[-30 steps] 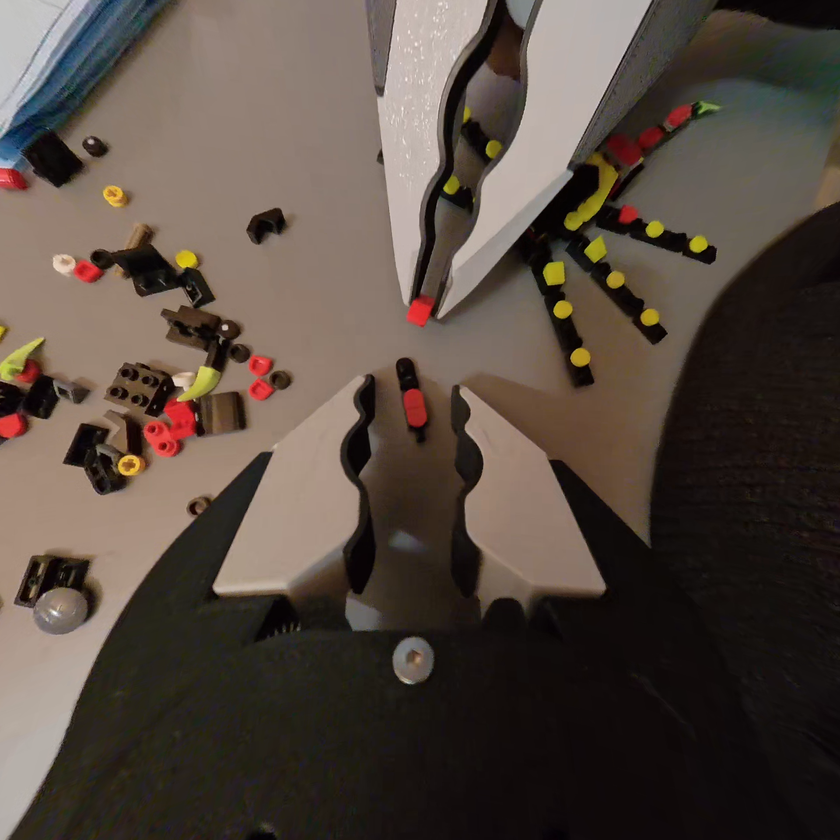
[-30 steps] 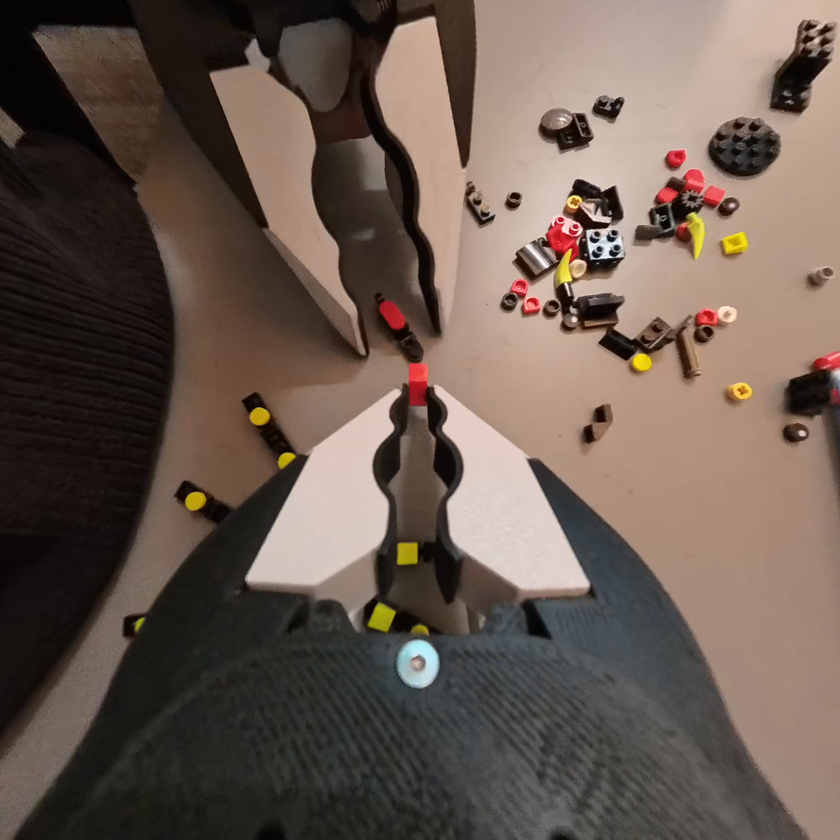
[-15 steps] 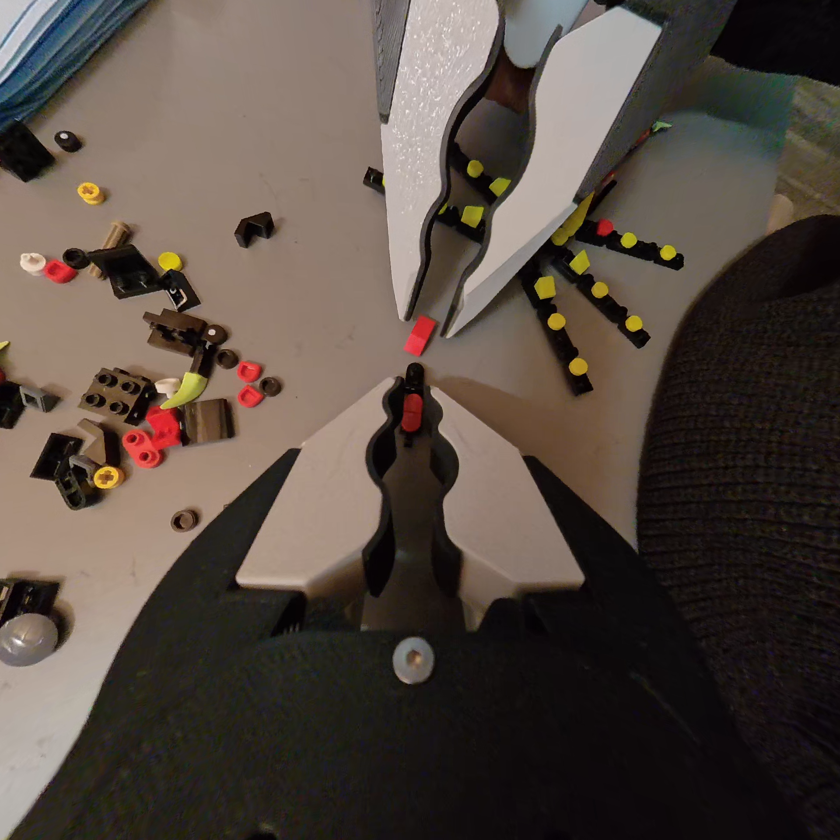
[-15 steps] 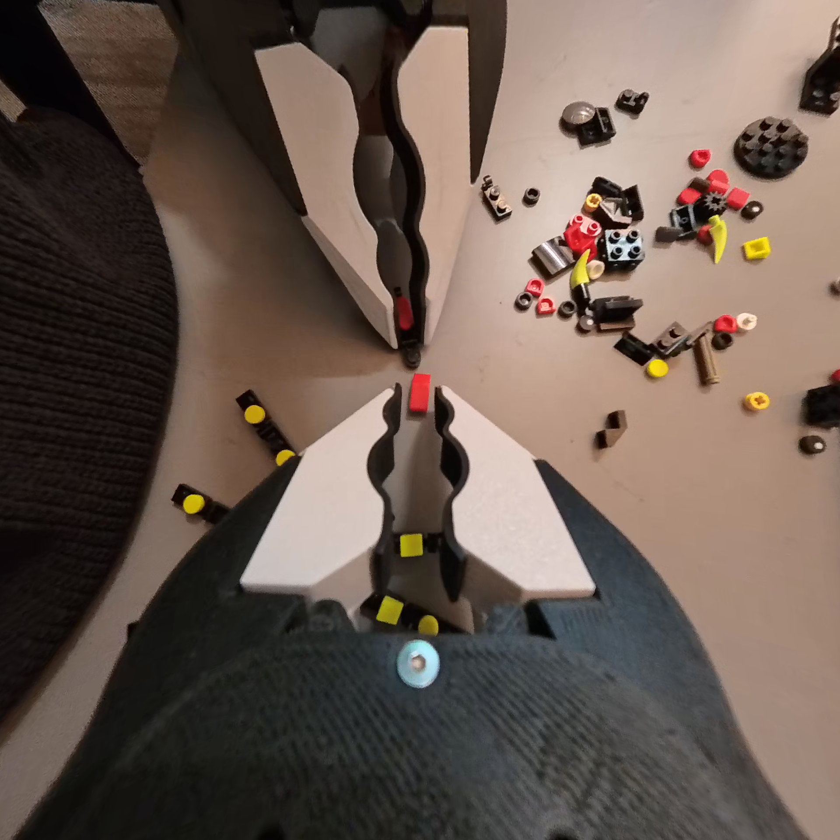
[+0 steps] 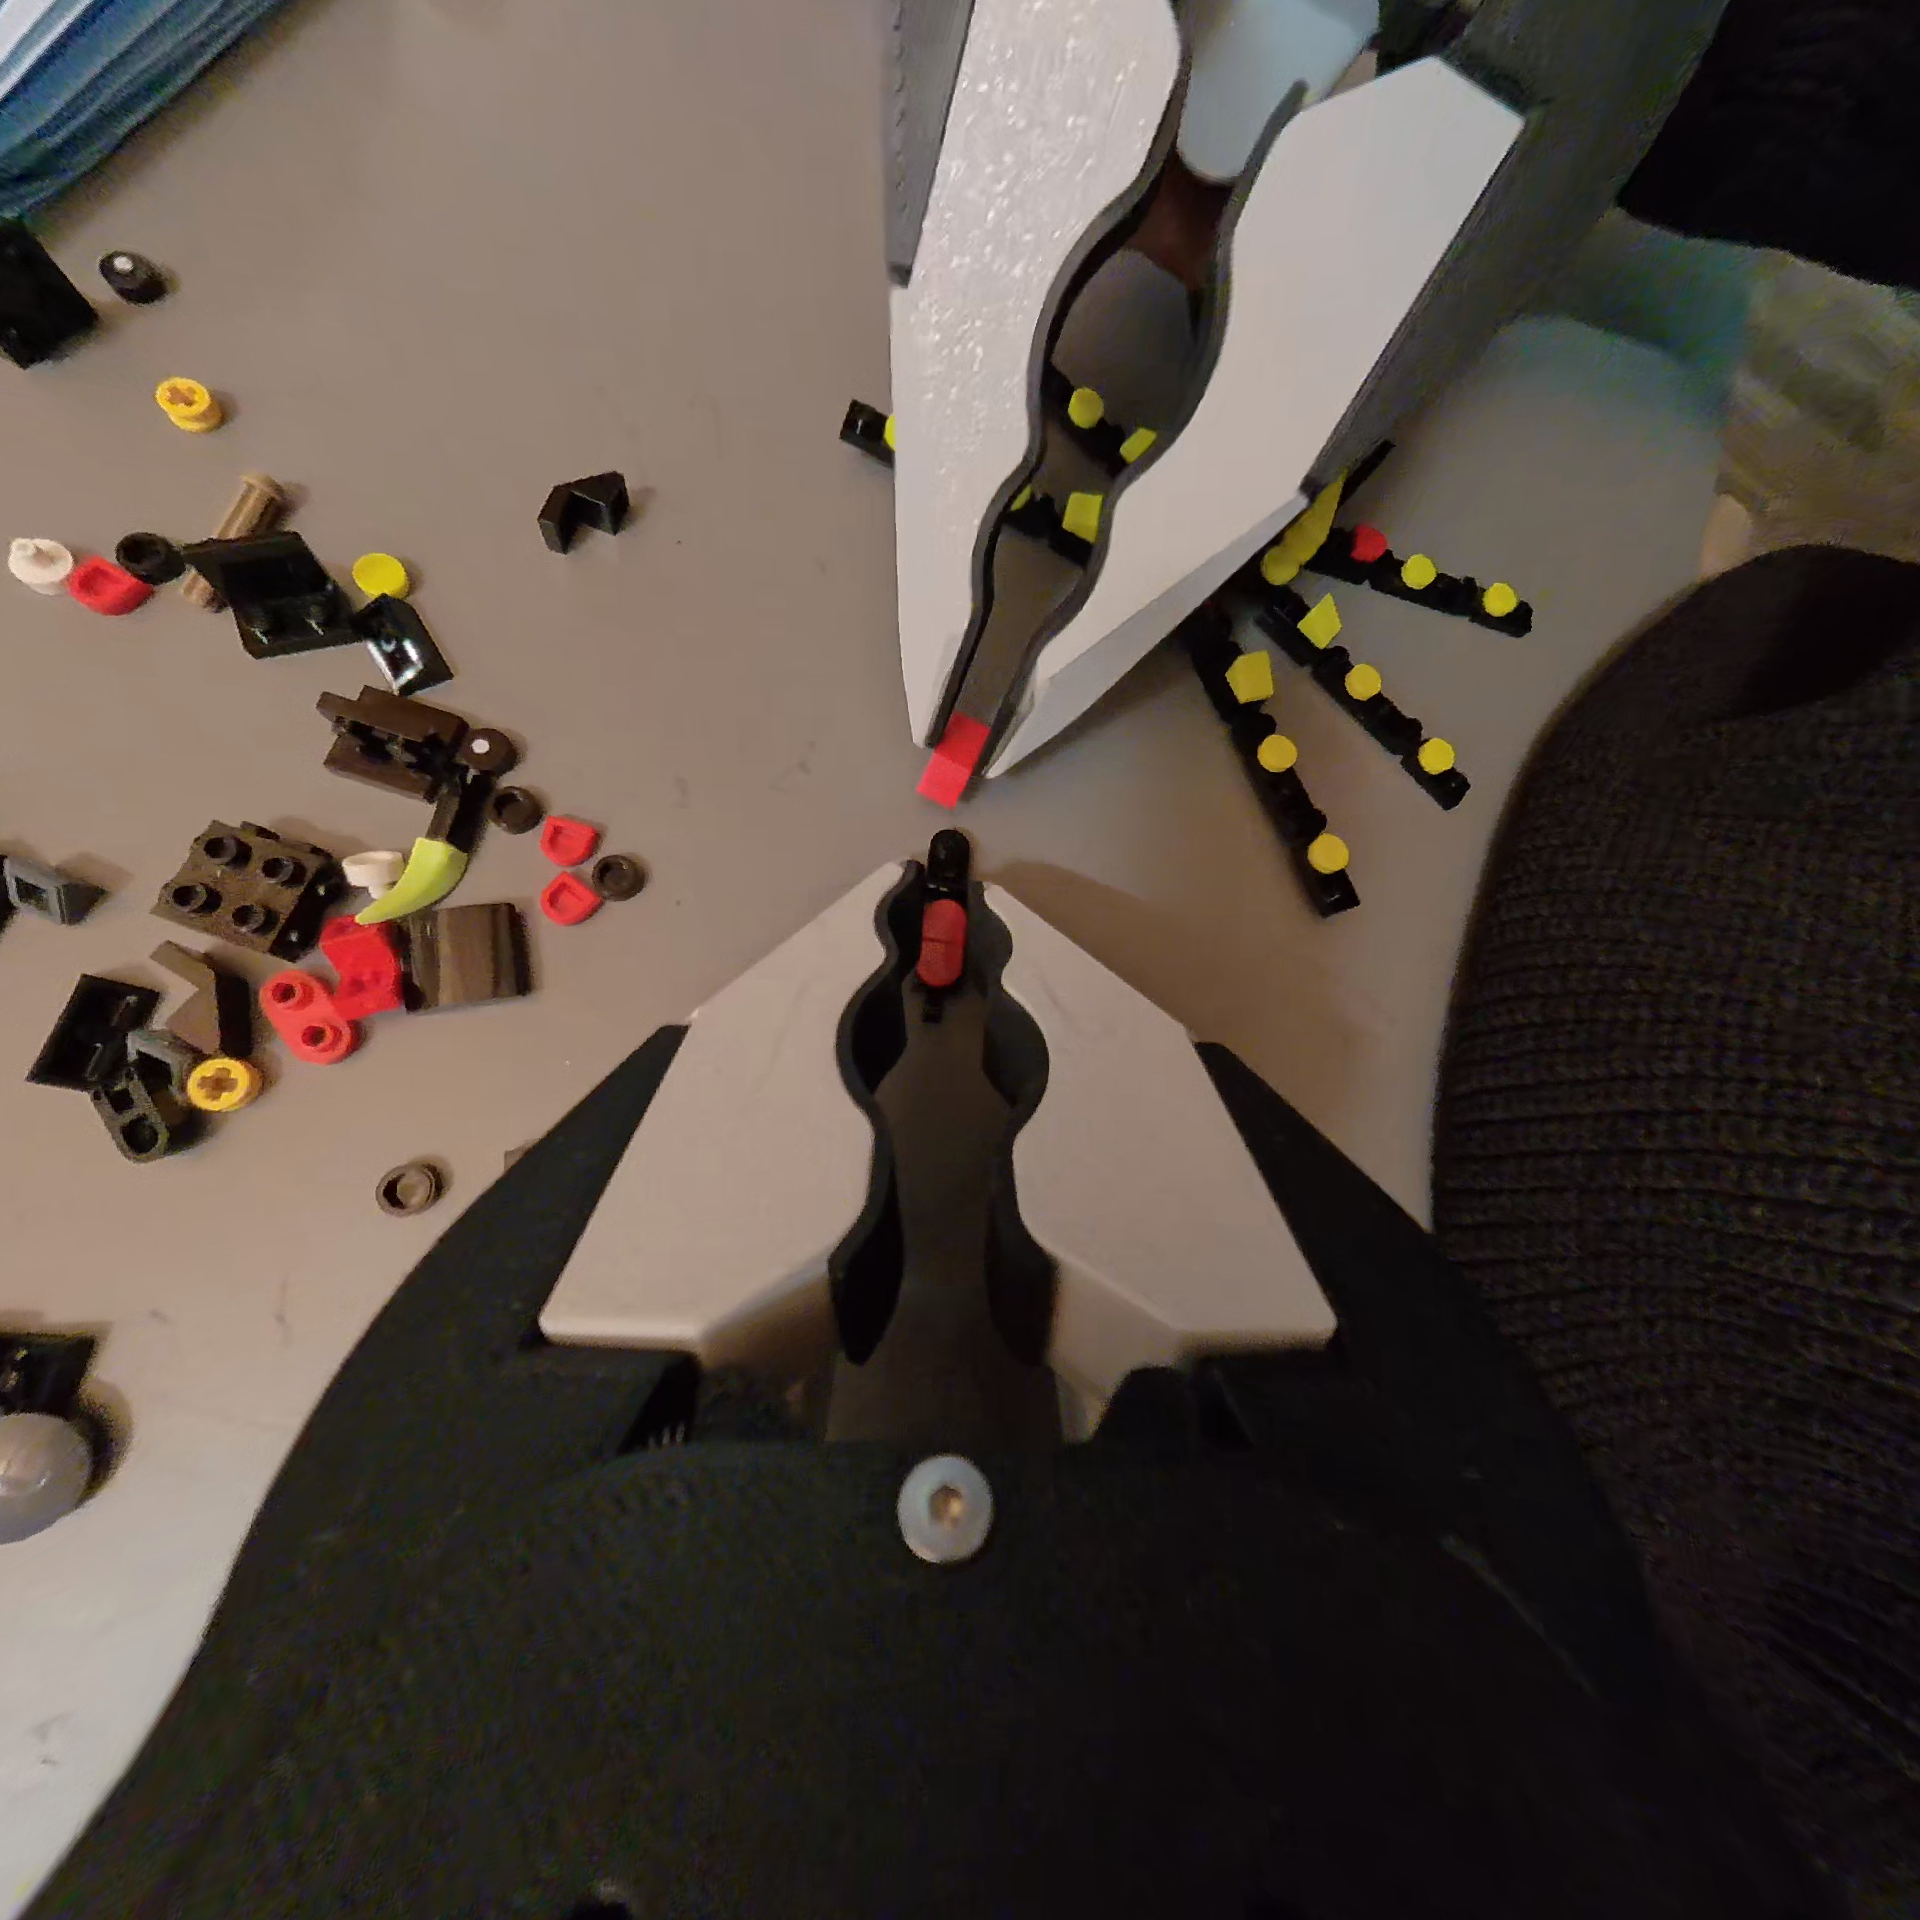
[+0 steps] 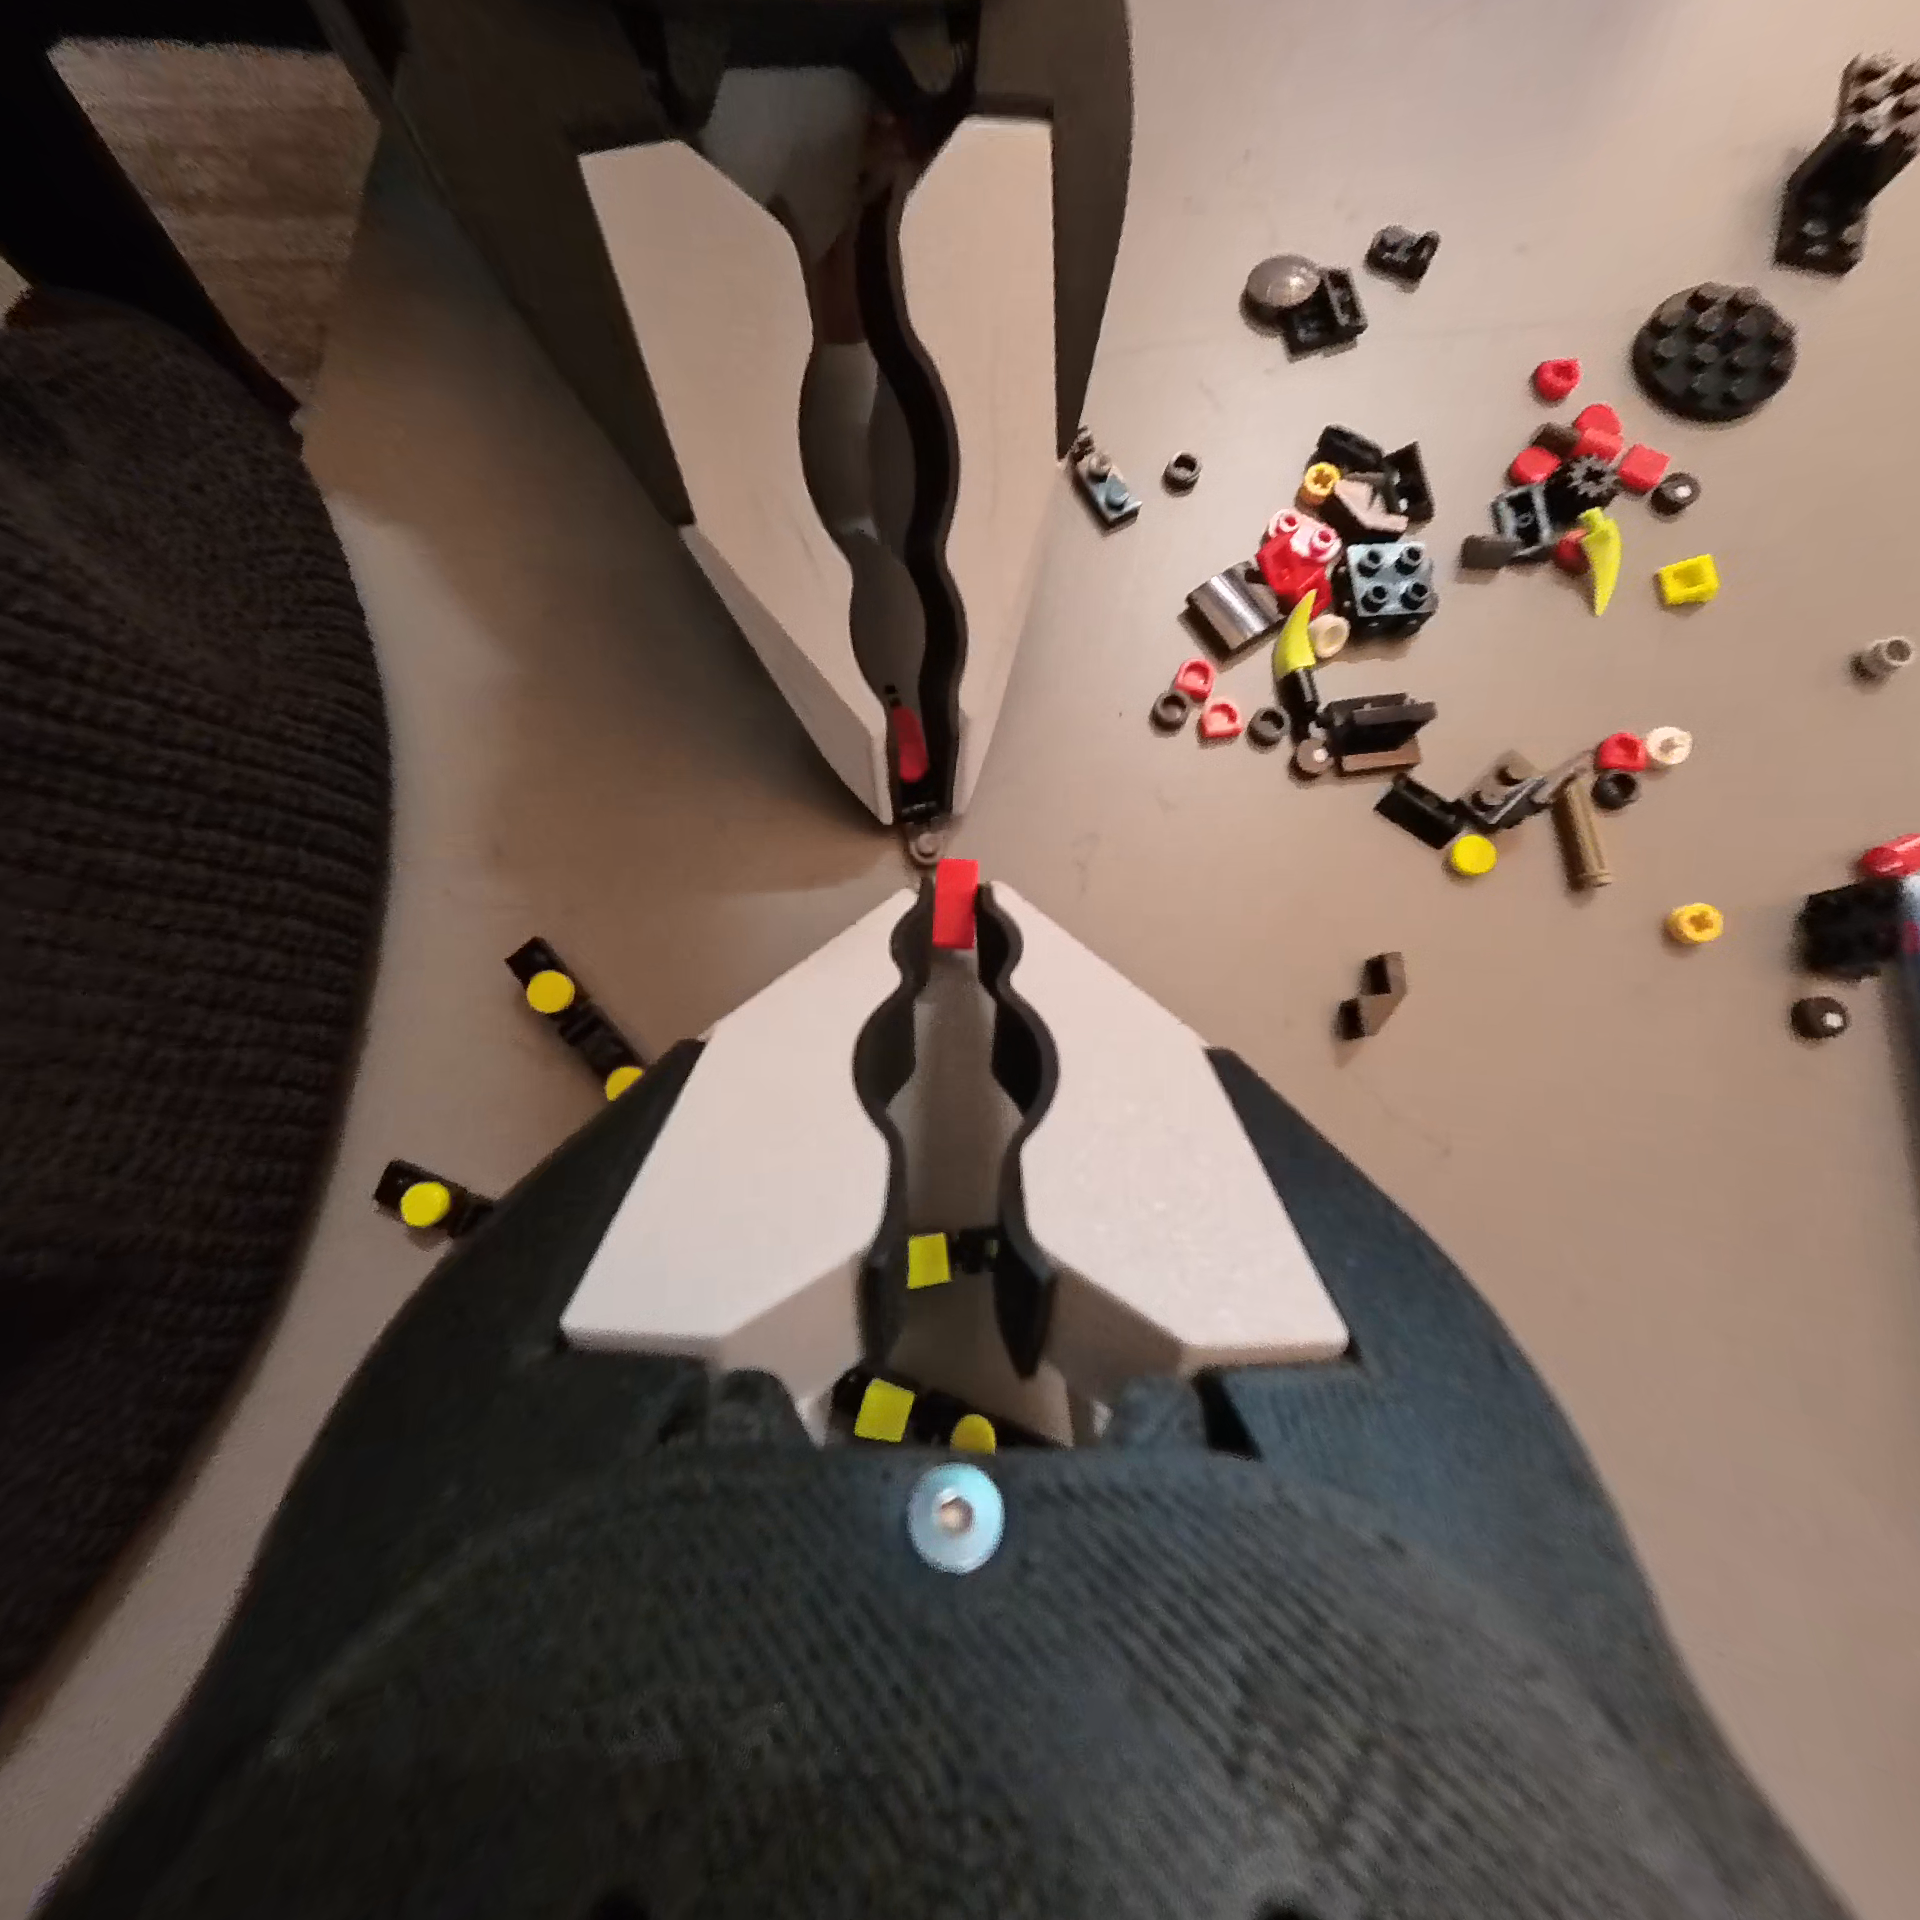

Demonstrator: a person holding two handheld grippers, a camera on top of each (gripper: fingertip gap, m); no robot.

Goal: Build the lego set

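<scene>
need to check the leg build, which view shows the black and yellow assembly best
The left wrist view: the black and yellow assembly fans out beside the right tongs, partly hidden by them. The right wrist view shows only fragments beside and beneath its tongs.

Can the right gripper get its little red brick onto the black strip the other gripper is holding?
Probably yes. The right gripper holds the red brick just short of the black strip clamped in the left gripper, tip to tip, with only bare table between.

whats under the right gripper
Under the right gripper, which pinches a small red piece, lie black strips with yellow studs, glimpsed between its fingers. Its body hides where the strips join.
</scene>
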